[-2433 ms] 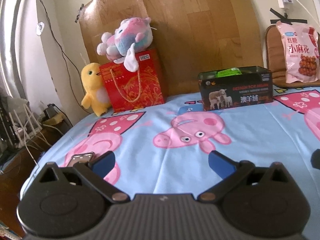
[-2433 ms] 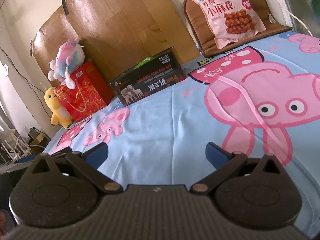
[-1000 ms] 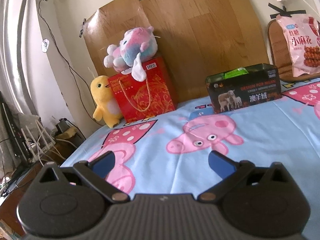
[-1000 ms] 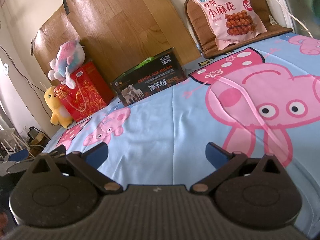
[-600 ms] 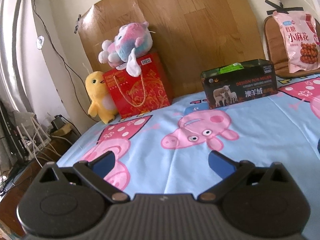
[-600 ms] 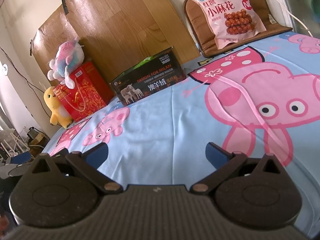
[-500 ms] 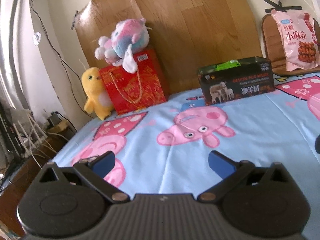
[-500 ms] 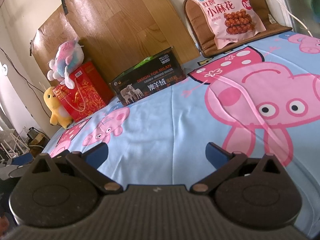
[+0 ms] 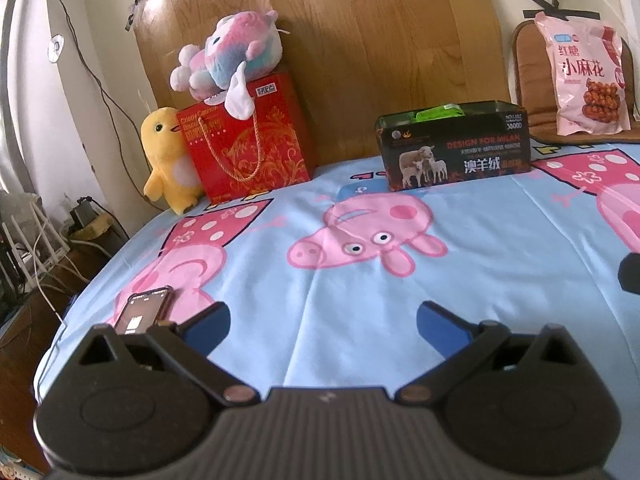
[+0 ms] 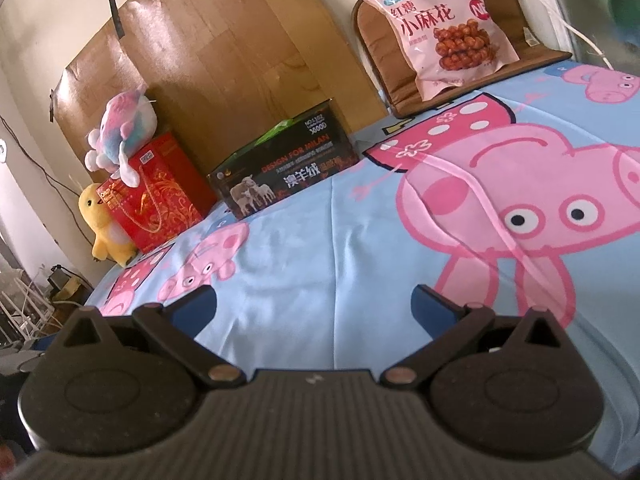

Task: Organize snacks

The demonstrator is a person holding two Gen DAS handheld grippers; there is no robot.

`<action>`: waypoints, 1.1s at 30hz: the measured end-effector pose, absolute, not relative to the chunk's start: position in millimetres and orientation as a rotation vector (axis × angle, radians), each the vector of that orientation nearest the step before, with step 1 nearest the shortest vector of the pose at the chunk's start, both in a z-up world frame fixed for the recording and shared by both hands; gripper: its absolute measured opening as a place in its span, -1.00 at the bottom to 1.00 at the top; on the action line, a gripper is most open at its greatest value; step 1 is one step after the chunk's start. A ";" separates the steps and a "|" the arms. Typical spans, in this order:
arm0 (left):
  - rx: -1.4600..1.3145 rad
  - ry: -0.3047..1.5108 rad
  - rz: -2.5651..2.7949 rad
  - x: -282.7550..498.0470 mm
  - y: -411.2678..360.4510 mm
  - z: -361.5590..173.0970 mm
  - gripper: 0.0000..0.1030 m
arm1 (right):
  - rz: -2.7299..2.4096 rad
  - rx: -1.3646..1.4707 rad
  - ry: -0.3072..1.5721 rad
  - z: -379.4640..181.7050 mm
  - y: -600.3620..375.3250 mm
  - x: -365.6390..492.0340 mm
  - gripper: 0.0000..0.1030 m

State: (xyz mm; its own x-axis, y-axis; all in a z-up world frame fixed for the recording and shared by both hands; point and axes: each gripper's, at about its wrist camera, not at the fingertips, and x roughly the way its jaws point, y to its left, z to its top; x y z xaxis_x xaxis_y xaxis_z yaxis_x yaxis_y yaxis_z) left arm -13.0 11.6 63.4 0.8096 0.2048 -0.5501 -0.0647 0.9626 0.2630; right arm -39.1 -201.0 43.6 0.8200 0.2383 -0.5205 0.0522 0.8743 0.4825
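A pink snack bag leans on a brown cushion at the far right; it also shows in the right wrist view. A dark open box with a green packet inside stands at the back of the bed; it also shows in the right wrist view. My left gripper is open and empty low over the blue sheet. My right gripper is open and empty, well short of the box and bag.
A red gift bag with a pink-blue plush on top and a yellow duck plush stand at the back left. A phone lies near the left bed edge. Cables and routers sit beyond that edge.
The left gripper has dipped and shifted, so the phone has come back into view at its left finger. The right gripper has hardly moved. Both stay open.
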 end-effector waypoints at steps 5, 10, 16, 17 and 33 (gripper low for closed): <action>0.238 0.614 0.142 -13.3 11.8 63.2 1.00 | 0.100 0.509 0.610 43.5 -200.6 -38.6 1.00; 0.234 0.619 0.143 -12.6 12.9 62.3 1.00 | 0.105 0.505 0.612 42.7 -200.0 -38.5 1.00; 0.235 0.622 0.139 -12.7 11.9 61.8 1.00 | 0.104 0.506 0.614 42.5 -200.3 -38.3 1.00; 0.235 0.623 0.139 -12.9 11.9 61.8 1.00 | 0.104 0.506 0.615 42.4 -199.9 -38.6 1.00; 0.224 0.629 0.137 -11.9 14.0 62.6 1.00 | 0.104 0.507 0.616 42.4 -198.9 -39.2 1.00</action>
State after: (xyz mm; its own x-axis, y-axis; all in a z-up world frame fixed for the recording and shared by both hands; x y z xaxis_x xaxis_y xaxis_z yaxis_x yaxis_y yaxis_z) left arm -11.9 14.0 62.6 0.8006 0.1939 -0.5670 -0.0586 0.9670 0.2480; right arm -39.2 -198.9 42.4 0.8151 0.2415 -0.5266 0.0546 0.8729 0.4848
